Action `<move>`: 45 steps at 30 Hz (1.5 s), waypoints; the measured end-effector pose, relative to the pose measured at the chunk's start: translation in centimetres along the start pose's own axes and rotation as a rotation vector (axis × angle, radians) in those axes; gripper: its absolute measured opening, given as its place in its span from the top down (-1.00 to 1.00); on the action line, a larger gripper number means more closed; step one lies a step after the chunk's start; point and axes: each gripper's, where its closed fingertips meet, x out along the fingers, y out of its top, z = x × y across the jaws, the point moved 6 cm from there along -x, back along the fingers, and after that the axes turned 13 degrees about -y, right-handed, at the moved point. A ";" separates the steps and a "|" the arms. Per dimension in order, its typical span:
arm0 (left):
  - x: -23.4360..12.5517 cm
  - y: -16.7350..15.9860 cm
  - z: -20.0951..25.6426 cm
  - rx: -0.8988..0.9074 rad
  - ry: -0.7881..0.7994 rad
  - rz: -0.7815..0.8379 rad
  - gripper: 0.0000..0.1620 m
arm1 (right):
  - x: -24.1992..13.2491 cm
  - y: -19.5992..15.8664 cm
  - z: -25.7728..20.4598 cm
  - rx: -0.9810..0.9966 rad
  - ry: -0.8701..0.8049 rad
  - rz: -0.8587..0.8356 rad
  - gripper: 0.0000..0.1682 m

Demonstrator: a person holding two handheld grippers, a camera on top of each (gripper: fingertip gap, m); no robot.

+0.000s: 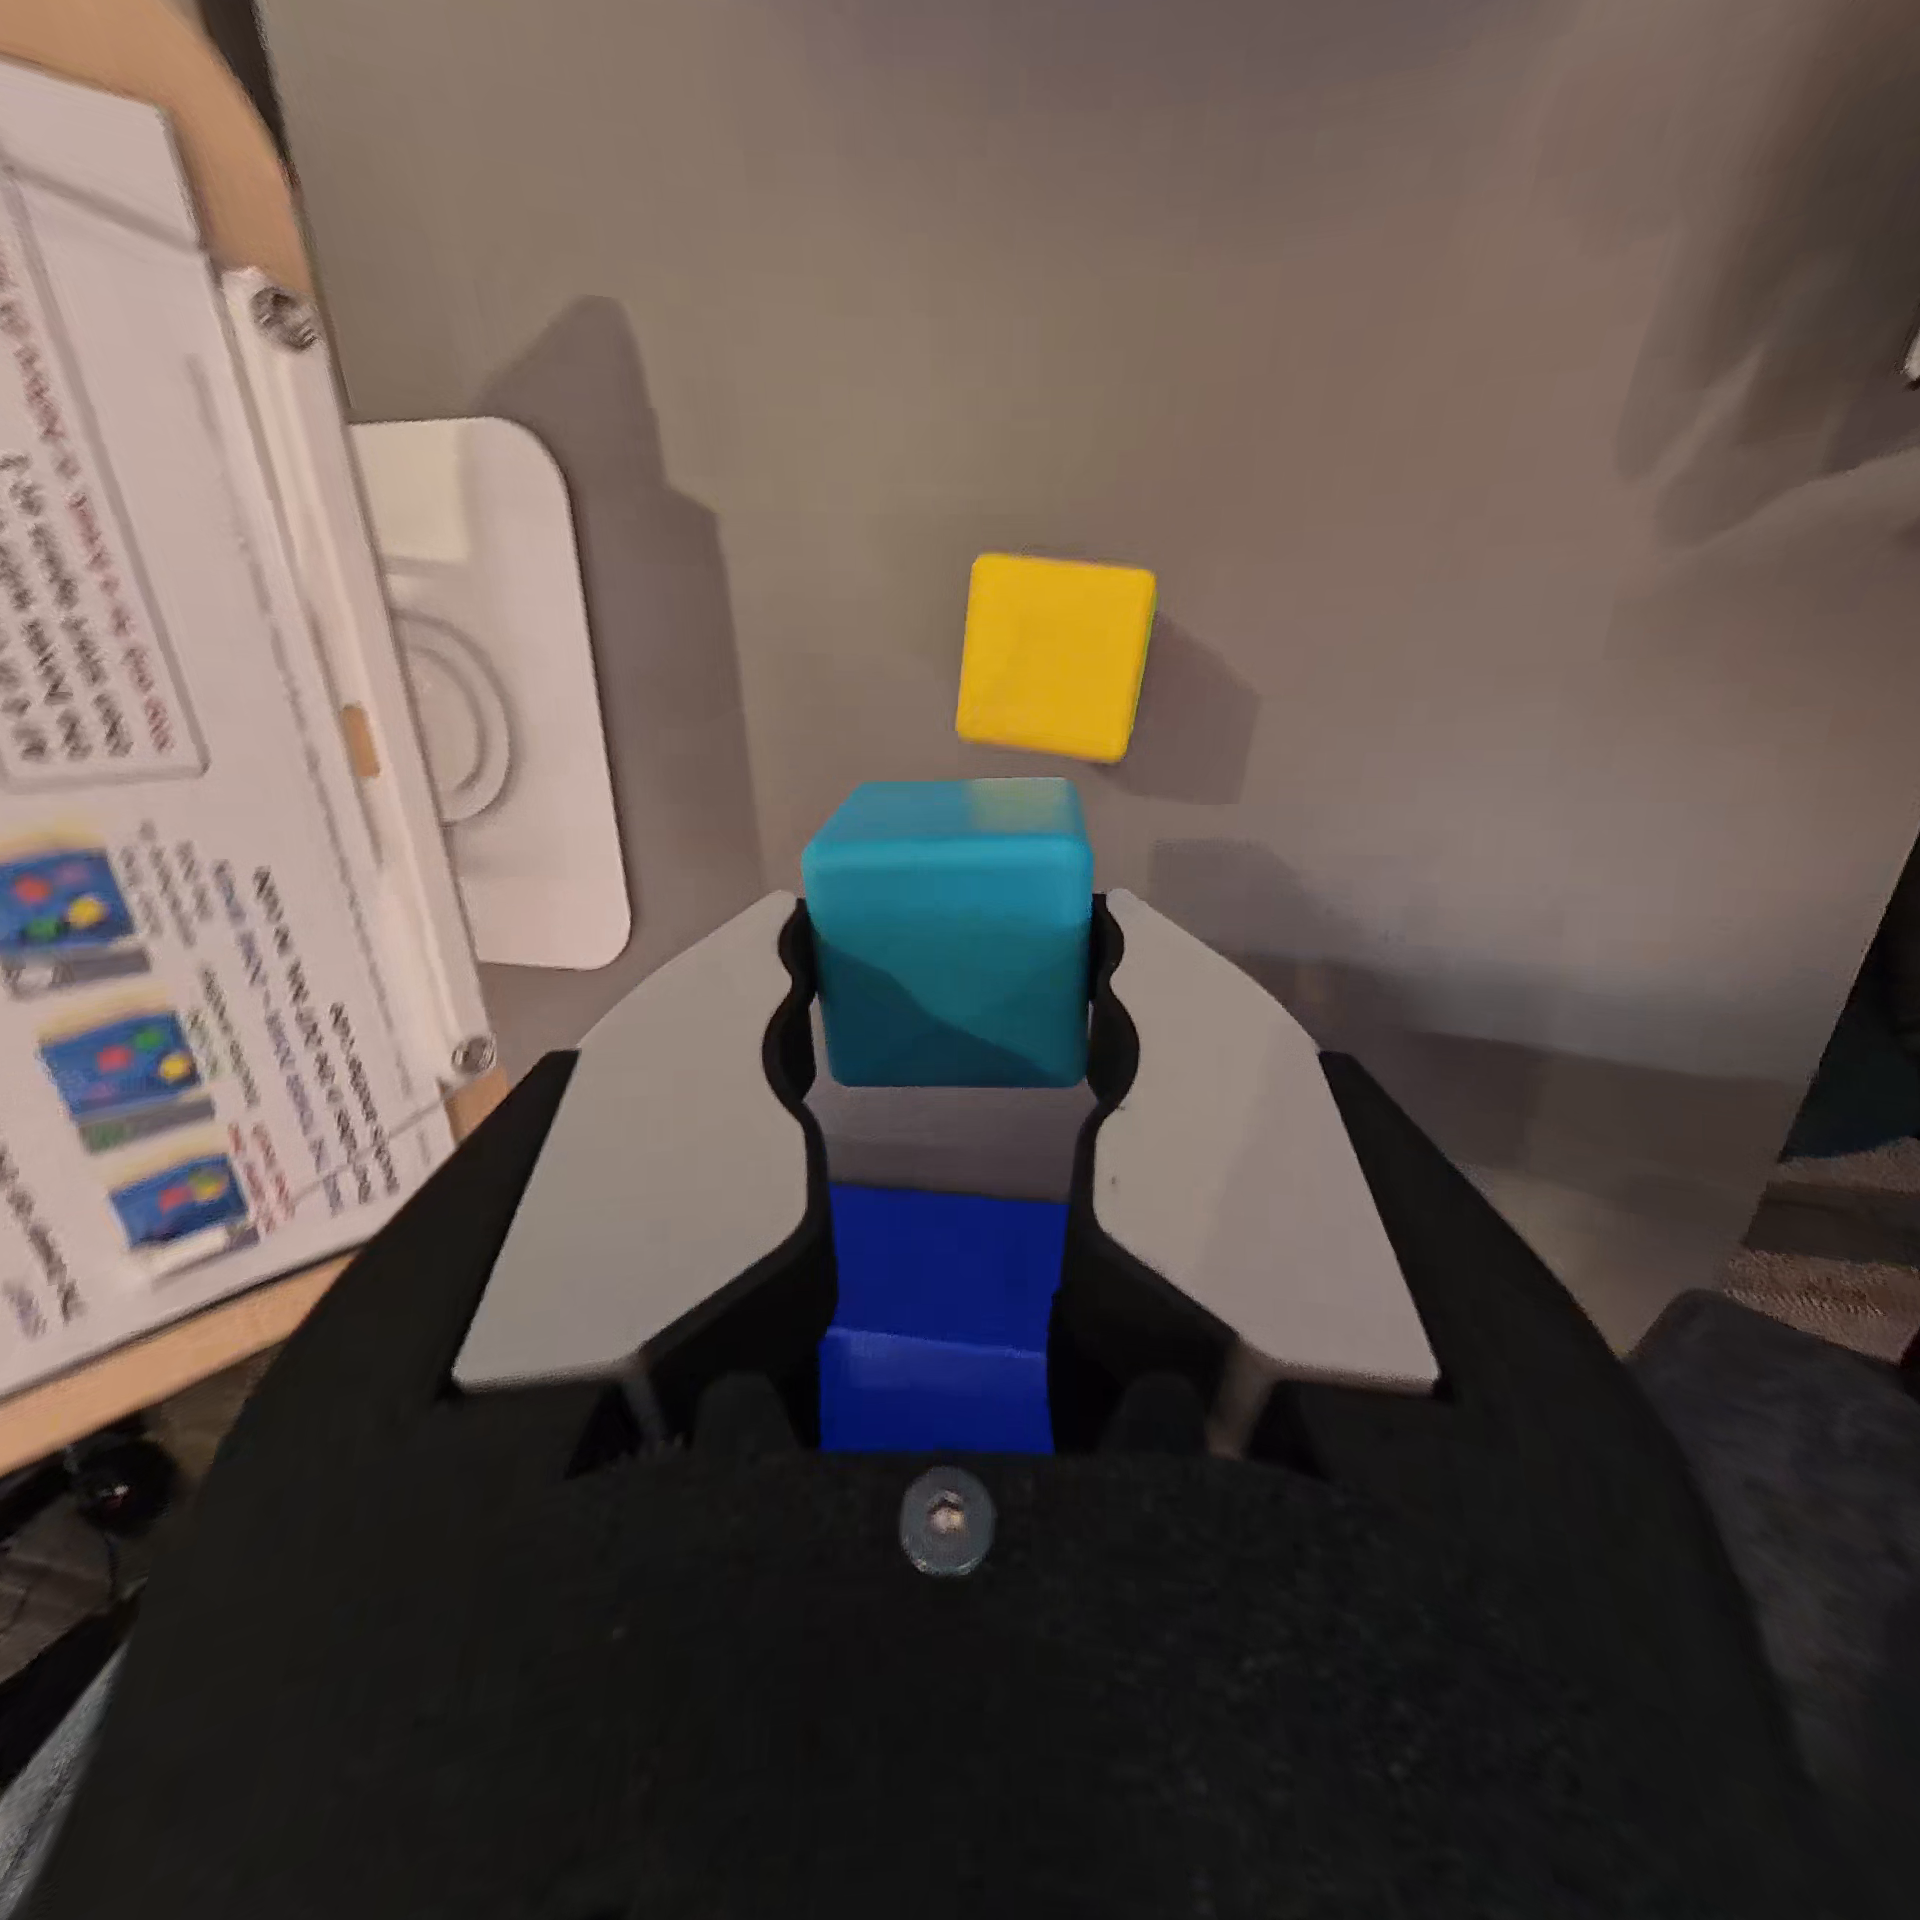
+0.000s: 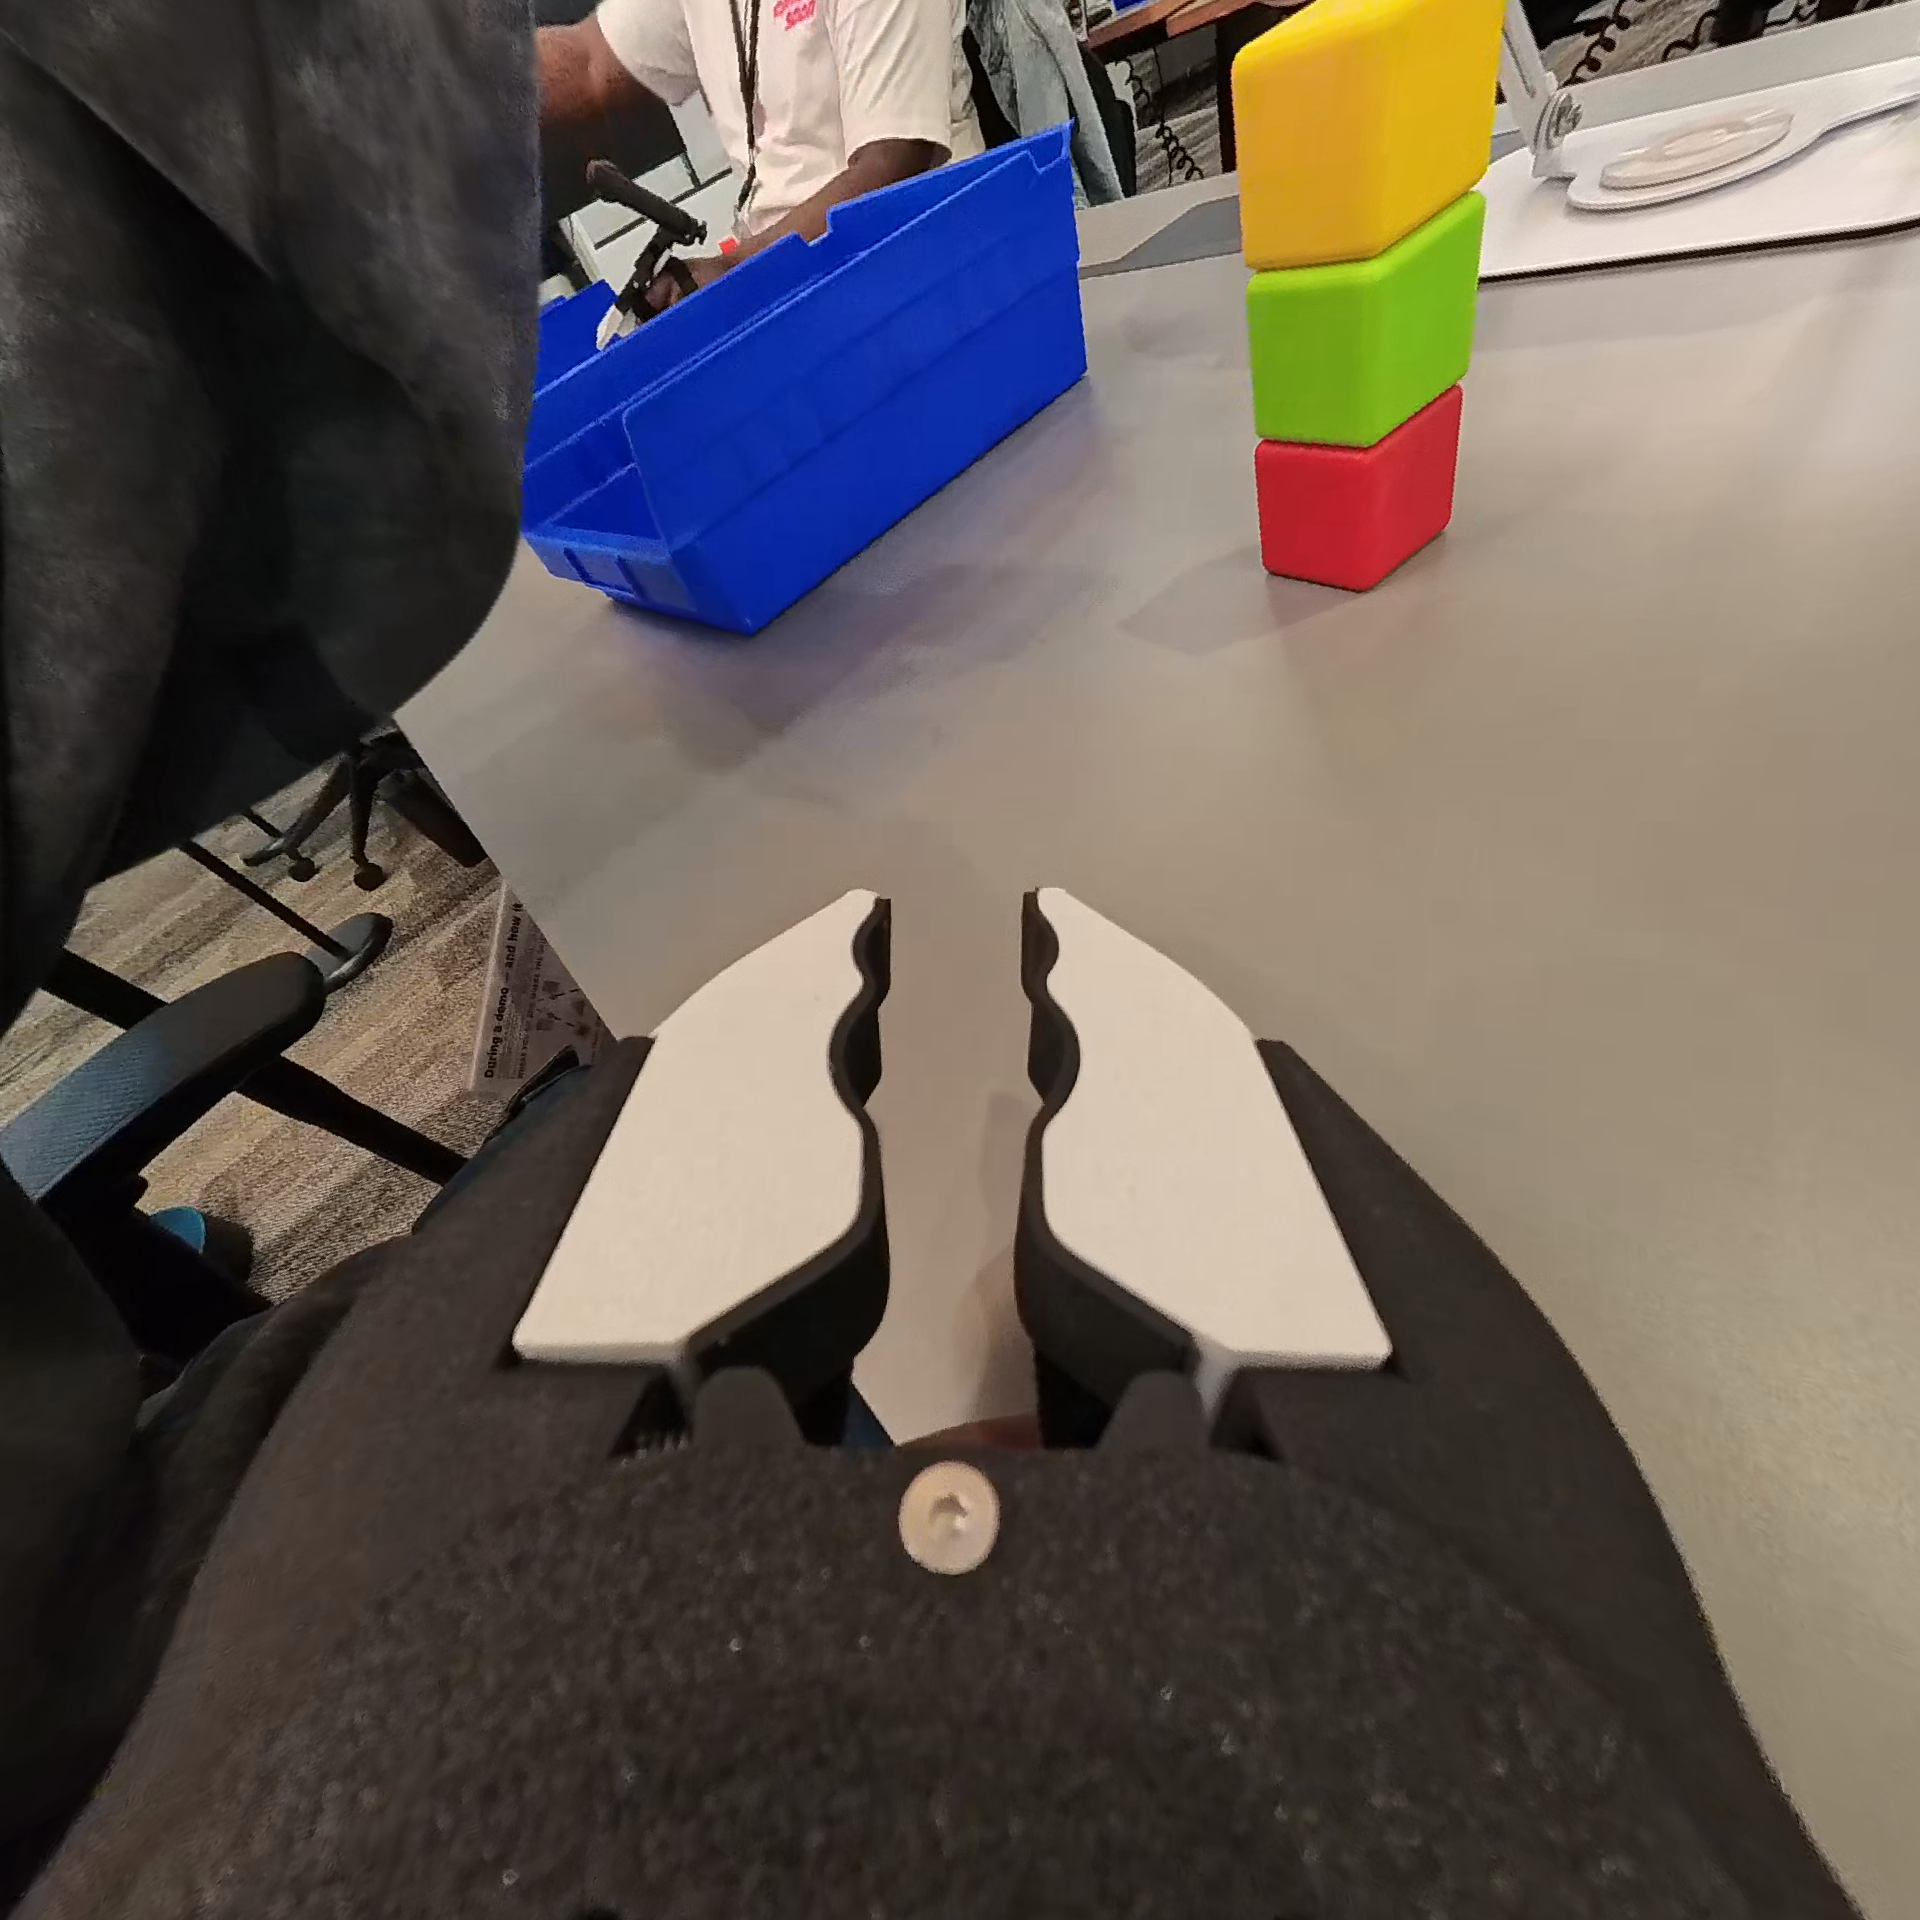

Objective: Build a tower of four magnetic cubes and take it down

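Note:
My left gripper (image 1: pixel 951 920) is shut on a teal cube (image 1: pixel 945 956) and holds it in the air, looking down on the grey table (image 1: pixel 1351 416). Just beyond it is the top of the yellow cube (image 1: pixel 1051 657), seen from above. In the right wrist view a tower stands on the table at the upper right: a yellow cube (image 2: pixel 1366 125) on a green cube (image 2: pixel 1361 332) on a red cube (image 2: pixel 1351 499). The yellow cube sits a little twisted. My right gripper (image 2: pixel 956 914) is open and empty, low over the table near its front edge.
A blue bin (image 2: pixel 831 416) lies on the table left of the tower; it also shows under my left gripper (image 1: pixel 935 1278). A printed sheet on a stand (image 1: pixel 156 727) and a white pad (image 1: pixel 499 675) are at the left. A person (image 2: pixel 831 94) sits behind the bin. A dark sleeve (image 2: pixel 208 364) fills the left.

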 end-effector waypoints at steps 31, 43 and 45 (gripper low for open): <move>-1.6 2.1 2.7 0.052 0.036 0.449 0.13 | -0.1 0.0 -0.1 -0.002 0.003 0.005 0.71; 7.4 -6.6 17.2 -0.554 0.273 1.087 0.22 | -0.2 0.4 1.0 0.077 -0.067 0.030 0.71; 9.8 -7.8 19.1 -0.586 0.336 1.090 0.21 | -0.4 0.5 1.3 0.064 -0.092 0.034 0.70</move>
